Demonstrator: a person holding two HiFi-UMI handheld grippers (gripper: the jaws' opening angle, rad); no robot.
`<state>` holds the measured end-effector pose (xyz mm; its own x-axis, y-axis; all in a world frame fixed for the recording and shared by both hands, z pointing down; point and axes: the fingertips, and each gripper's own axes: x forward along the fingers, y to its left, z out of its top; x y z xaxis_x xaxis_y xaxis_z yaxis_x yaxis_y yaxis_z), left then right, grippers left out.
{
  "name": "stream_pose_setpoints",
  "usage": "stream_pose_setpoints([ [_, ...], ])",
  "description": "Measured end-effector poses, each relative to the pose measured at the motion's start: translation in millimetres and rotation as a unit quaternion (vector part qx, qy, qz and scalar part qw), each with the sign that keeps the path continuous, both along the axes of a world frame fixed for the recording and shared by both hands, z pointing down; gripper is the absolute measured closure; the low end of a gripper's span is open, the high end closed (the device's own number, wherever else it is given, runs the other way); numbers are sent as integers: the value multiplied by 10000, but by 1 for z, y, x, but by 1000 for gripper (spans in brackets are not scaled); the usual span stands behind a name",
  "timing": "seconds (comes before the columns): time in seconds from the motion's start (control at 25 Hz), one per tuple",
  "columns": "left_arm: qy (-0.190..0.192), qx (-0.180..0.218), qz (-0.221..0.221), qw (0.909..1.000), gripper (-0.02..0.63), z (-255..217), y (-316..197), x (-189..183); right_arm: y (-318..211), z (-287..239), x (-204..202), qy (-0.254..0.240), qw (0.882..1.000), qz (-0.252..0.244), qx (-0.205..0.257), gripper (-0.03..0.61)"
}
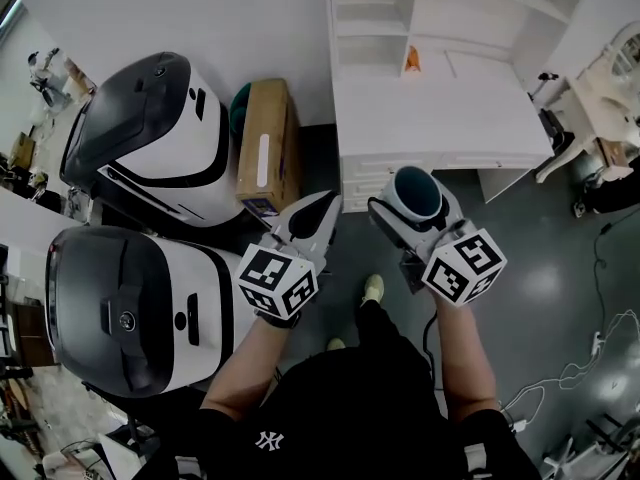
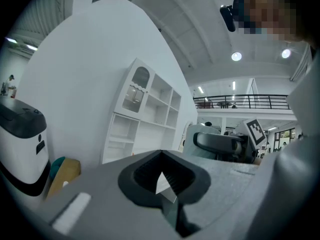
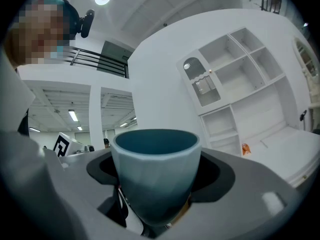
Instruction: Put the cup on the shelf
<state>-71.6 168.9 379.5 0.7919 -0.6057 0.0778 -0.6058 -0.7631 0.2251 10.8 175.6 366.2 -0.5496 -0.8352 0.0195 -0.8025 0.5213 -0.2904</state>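
Item under inspection: the cup (image 3: 155,169), carried upright with its mouth up in the right tongs (image 1: 410,213), which are clamped on its lower body. It hangs in the air in front of the person, over the grey floor (image 1: 540,268) and short of the white shelf (image 1: 440,28); it rests on nothing. Appearance: the outer wall is pale blue with faint flat facets, the inside is a darker teal, the rim is plain and round, and the body tapers to a narrower base. No handle shows in either view. Handling, as judged: it looks like glazed ceramic, so rigid, fairly light, smooth enough to slip, and liable to chip or break if dropped on the hard floor. Because the wall narrows downward, a squeeze low on the taper may tend to work the cup upward out of the grip. A hold at mid-body across two opposite facets, firm but not hard, would be the safer purchase. The present low grip leaves the rim and upper wall free and the base partly hidden between the jaws. The left tongs (image 2: 162,184) are closed on themselves with nothing between them, held beside the right. The counter (image 1: 440,118) below the open compartments is bare apart from a small orange item (image 1: 411,60) at its back.
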Motion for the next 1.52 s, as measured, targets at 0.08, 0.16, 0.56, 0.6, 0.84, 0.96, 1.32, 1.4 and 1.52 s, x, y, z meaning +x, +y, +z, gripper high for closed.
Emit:
stream_pose_setpoints([
  [0.08,-44,-35,-40,10000,614,1,-23,14,-25,1,12,3,10000,-54,-38,167],
  [0.16,-65,-53,-77,9999,614,0,-46,28,-50,2,25,50,9999,-92,-77,167],
  [0.56,-62,-2,-288,9996,614,-10,-137,100,-141,-11,87,169,9993,-319,33,167],
  [0.6,-88,20,-300,9995,614,-10,-143,103,-148,-12,90,155,9993,-339,41,167],
  [0.84,-134,3,-356,9993,614,-9,-182,117,-187,-16,100,117,9993,-356,65,167],
  [0.96,-129,-10,-328,9994,614,-7,-204,126,-209,-16,104,198,9992,-345,50,167],
  [1.32,-149,50,-249,9996,614,5,-307,134,-315,-4,106,424,9990,-141,-69,167],
  [1.4,-184,95,-229,9995,614,8,-335,131,-345,-1,102,482,9988,-77,-82,167],
  [1.52,-208,122,-176,9996,614,14,-377,127,-390,6,97,620,9980,58,-104,167],
])
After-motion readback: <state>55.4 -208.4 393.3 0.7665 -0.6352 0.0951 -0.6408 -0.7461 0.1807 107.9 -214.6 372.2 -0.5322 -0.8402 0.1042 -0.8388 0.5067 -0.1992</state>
